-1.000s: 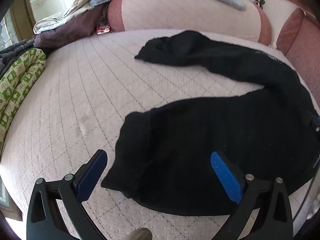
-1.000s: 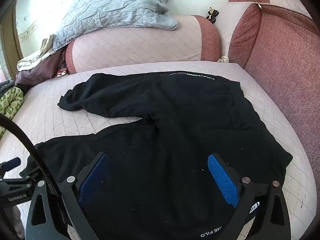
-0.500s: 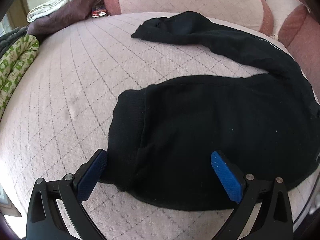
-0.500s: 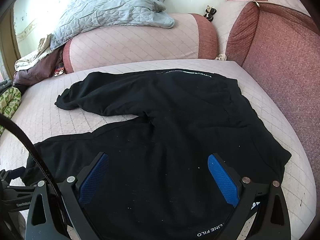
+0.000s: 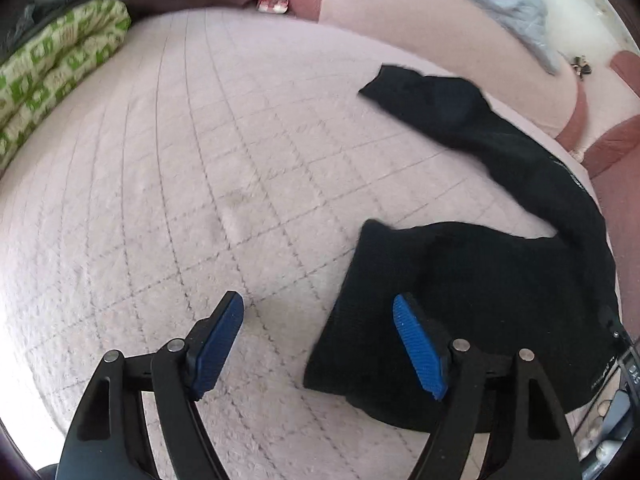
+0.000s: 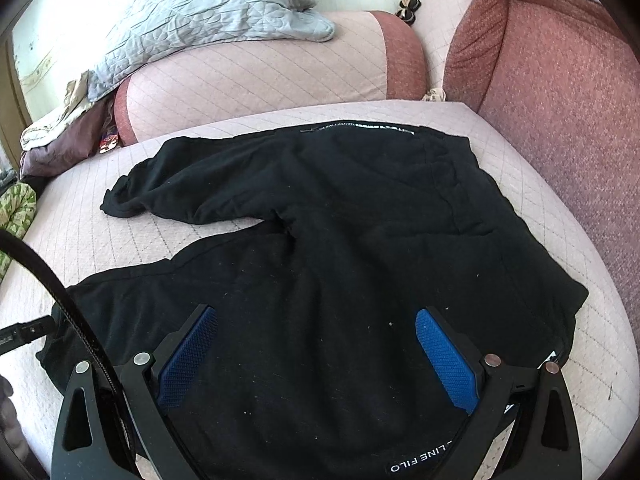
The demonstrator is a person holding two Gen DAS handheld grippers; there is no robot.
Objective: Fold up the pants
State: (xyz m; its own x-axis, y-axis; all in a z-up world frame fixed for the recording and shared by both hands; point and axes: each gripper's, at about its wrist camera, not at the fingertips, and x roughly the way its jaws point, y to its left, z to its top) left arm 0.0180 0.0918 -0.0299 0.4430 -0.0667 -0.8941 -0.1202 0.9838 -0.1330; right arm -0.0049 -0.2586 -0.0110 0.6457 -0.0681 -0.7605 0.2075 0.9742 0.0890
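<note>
Nearest, in the left wrist view: left gripper (image 5: pixel 318 320), blue pads spread wide and holding nothing, low over the pink quilted sofa seat (image 5: pixel 200 184). Right-hand pad just over the cuff end of the near leg (image 5: pixel 460 304) of the black pants (image 6: pixel 340 260); other pad over bare quilt. Probably lined up to pinch that cuff for a first fold.

In the right wrist view: right gripper (image 6: pixel 316 344), also spread wide and empty, hovering over the upper part of the pants, likely placed to take hold near the waist.

Pants lying flat and unfolded across the seat, legs splayed apart in a V, far leg (image 6: pixel 180 184) angled toward the bolster cushion (image 6: pixel 256 80). Waistband toward the red armrest (image 6: pixel 560 100). Beyond, a grey quilted pillow (image 6: pixel 200 12) on the bolster; green patterned bedding (image 5: pixel 56 60) at far left.

Compared with half a second ago: left gripper swung leftward, cuff now under its right pad rather than centred, view blurred by motion. Right gripper barely changed.
</note>
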